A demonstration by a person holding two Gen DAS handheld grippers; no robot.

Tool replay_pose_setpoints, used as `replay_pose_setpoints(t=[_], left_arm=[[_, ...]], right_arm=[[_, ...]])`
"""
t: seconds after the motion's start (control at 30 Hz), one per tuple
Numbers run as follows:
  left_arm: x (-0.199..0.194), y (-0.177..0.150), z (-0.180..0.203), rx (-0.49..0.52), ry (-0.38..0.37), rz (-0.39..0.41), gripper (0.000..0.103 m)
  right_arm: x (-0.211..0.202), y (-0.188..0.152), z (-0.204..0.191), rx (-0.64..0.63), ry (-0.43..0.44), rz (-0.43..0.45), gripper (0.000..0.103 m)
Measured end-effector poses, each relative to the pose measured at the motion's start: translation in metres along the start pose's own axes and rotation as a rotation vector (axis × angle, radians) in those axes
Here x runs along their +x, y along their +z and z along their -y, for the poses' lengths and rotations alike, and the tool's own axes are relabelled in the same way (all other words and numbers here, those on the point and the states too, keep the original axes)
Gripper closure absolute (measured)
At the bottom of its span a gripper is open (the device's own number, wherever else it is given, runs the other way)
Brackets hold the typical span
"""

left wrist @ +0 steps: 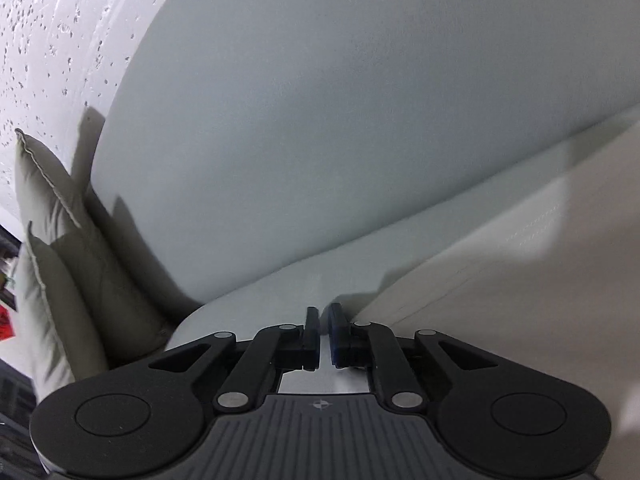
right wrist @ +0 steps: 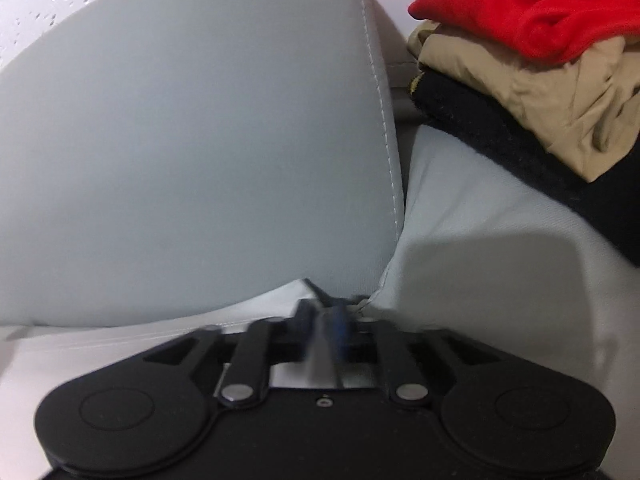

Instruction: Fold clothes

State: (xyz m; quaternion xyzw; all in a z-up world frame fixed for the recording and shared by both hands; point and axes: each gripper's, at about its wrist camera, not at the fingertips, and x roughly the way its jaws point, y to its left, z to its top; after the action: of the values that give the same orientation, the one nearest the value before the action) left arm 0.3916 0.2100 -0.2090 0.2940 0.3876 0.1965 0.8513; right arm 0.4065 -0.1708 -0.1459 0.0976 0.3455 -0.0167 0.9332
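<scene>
The left gripper (left wrist: 324, 330) is seen low over a pale sofa seat (left wrist: 256, 308), its jaws nearly together with a thin gap and nothing clearly held. A beige garment (left wrist: 520, 280) is spread just to its right, its stitched hem running diagonally. A smooth grey backrest (left wrist: 320, 120) closes off the space ahead; two piped cushions (left wrist: 72, 248) are stacked at the left. The right gripper (right wrist: 324, 320) is blurred, so its state cannot be told. A pile (right wrist: 532, 64) of red, tan and black clothes is set on the seat well to the right.
</scene>
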Motion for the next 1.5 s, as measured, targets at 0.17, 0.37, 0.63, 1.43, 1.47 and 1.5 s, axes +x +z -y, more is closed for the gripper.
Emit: replay_pose_setpoints(t=[0.17,0.37,0.63,1.43,1.47,1.5], left_arm=[[-0.062,-0.037,-0.095,-0.269,-0.127,-0.007,0.085],[-0.199,-0.116,-0.196,-0.296,-0.17,0.11,0.082],[-0.287,-0.185,-0.193,-0.425,-0.371,0.052,0.064],[-0.248,-0.24,-0.104,-0.39,-0.174,-0.182,0.058],[-0.258,-0.242,-0.101,-0.402,-0.204,-0.162,0.059],[-0.267,-0.244,-0.099,-0.414,-0.235,-0.141,0.059]], right_arm=[[-0.081,0.01,0.031,0.102,0.06,0.048,0.072],[-0.25,0.017,0.084,0.179,0.122,0.091,0.057],[-0.328,-0.02,0.115,0.196,0.235,-0.015,0.033],[-0.254,-0.116,0.082,0.068,-0.016,-0.173,0.086],[-0.268,-0.117,0.083,0.077,0.015,-0.179,0.08],[-0.276,-0.123,0.077,0.059,0.049,-0.191,0.079]])
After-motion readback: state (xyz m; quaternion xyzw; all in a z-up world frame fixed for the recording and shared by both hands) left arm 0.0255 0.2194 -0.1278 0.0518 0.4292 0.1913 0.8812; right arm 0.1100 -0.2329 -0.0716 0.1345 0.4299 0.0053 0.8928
